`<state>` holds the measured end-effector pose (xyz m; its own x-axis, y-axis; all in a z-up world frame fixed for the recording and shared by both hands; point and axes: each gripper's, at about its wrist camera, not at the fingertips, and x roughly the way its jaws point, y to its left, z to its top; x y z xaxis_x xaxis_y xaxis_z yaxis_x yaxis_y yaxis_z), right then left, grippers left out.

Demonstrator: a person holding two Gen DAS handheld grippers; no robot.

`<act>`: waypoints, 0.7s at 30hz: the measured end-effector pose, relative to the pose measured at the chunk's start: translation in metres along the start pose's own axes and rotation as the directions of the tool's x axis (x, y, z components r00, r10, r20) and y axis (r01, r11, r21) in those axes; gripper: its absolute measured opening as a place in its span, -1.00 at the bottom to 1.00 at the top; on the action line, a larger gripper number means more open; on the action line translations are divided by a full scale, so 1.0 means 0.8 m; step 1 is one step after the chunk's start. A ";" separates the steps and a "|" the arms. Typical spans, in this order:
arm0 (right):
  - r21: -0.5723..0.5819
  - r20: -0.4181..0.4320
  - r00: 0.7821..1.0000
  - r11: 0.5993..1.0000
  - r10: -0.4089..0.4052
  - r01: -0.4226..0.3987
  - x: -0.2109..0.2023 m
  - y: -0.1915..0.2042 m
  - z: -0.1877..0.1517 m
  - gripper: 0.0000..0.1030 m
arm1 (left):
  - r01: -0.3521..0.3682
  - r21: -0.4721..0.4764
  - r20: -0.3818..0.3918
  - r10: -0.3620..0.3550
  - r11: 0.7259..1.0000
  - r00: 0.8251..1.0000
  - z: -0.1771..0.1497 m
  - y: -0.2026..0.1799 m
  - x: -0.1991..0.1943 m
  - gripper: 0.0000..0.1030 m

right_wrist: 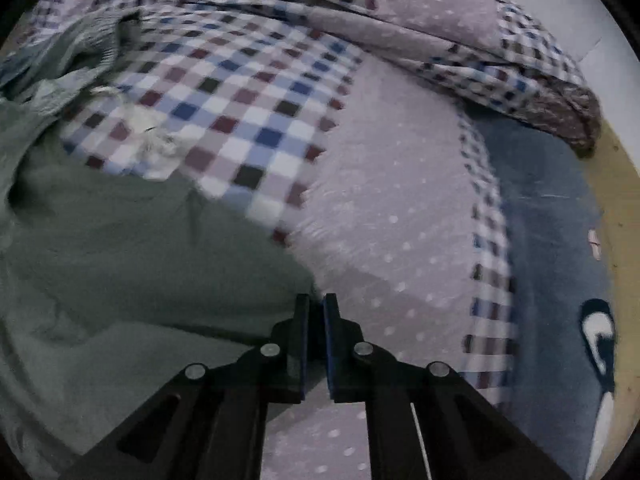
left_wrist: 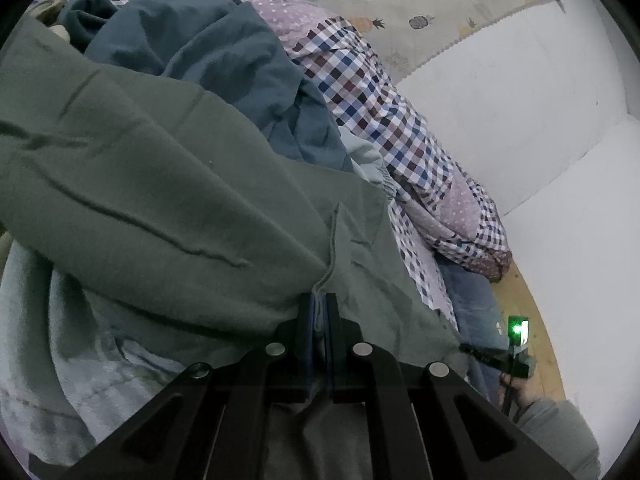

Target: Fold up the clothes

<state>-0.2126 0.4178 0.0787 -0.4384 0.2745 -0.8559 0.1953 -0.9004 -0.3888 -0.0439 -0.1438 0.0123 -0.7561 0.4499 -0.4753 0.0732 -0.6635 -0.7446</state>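
Note:
A grey-green garment [left_wrist: 160, 184] lies rumpled across the bed and fills the left of the left wrist view. My left gripper [left_wrist: 318, 300] is shut on a fold of its edge, with cloth and a loose thread pinched between the blue pads. The same grey-green garment [right_wrist: 140, 248] spreads over the lower left of the right wrist view. My right gripper [right_wrist: 316, 300] is shut at the garment's corner, and cloth appears to sit between its jaws. A darker blue-teal garment [left_wrist: 200, 48] is bunched behind the green one.
A checked and dotted quilt [right_wrist: 248, 120] covers the bed. A blue sheet [right_wrist: 552, 248] shows at the bed's edge, then a wooden floor strip [left_wrist: 532, 312] and a white wall [left_wrist: 520, 112]. The other gripper's green-lit device [left_wrist: 518, 330] and a sleeve [left_wrist: 560, 428] sit at lower right.

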 end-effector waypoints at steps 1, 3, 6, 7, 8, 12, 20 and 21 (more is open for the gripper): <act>0.017 -0.004 0.995 0.994 -0.104 0.104 0.006 -0.001 0.008 -0.96 | -0.004 0.004 0.000 0.004 1.000 1.000 0.000 -0.001 0.001 -0.94; 0.069 -0.040 0.970 0.968 -0.240 0.243 0.019 -0.013 0.012 -0.86 | -0.010 0.006 0.000 0.010 1.000 1.000 0.001 0.000 0.002 -0.94; 0.220 -0.036 0.994 0.969 -0.106 0.112 0.018 -0.029 -0.008 -0.71 | -0.015 0.012 -0.002 0.015 1.000 1.000 0.002 -0.001 0.002 -0.94; 0.250 -0.022 0.998 0.966 -0.060 0.063 0.013 -0.029 -0.015 -0.51 | -0.022 0.021 -0.003 0.022 1.000 1.000 0.002 -0.002 0.002 -0.94; 0.281 -0.008 1.000 0.960 -0.015 0.016 0.009 -0.028 -0.025 -0.42 | -0.026 0.028 -0.002 0.026 0.999 1.000 0.002 -0.003 0.003 -0.94; 0.398 0.082 0.972 0.887 0.222 -0.236 -0.017 -0.014 -0.082 -0.17 | -0.029 0.029 -0.004 0.029 0.999 1.000 0.001 -0.003 0.003 -0.94; 0.295 0.136 0.948 0.901 0.289 -0.317 -0.097 0.069 -0.206 -0.15 | -0.023 0.015 -0.008 0.024 1.000 1.000 0.002 -0.001 0.004 -0.94; 0.261 0.129 0.955 0.920 0.268 -0.293 -0.103 0.081 -0.209 -0.15 | -0.024 0.013 -0.008 0.024 1.000 1.000 0.002 -0.001 0.004 -0.94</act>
<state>-0.0166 0.3930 0.0669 -0.4793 -0.0228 -0.8774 0.0795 -0.9967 -0.0175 -0.0475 -0.1427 0.0123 -0.7488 0.4390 -0.4966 0.0826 -0.6816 -0.7271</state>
